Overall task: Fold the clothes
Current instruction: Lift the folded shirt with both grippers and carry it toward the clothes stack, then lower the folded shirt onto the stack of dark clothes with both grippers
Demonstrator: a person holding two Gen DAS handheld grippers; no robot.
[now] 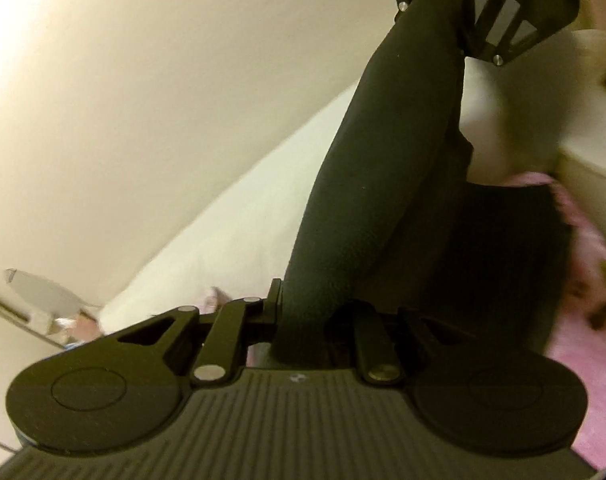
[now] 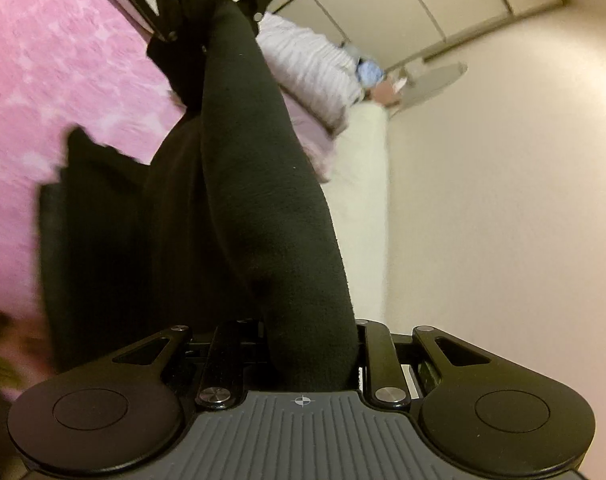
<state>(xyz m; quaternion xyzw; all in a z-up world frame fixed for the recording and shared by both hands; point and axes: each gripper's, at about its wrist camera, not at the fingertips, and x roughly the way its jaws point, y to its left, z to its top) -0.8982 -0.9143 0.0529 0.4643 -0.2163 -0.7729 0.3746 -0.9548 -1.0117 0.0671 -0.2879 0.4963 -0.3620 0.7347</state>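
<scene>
Lighting: warm, dim indoor glow, brightest on the wall (image 1: 123,80) left of the left claw (image 1: 299,320). Blur: heavy motion smear on the pink bedcover (image 2: 43,100) beyond the right claw (image 2: 315,356). Distortion: fisheye bending, dark corner vignetting. Black garment (image 2: 255,184) underexposed, nearly textureless.

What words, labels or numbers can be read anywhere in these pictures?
None: no readable text in either view.
Only a small crosshair mark, no letters, on the left gripper body and on the right gripper body.
The black garment and pink blanket show no lettering.
</scene>
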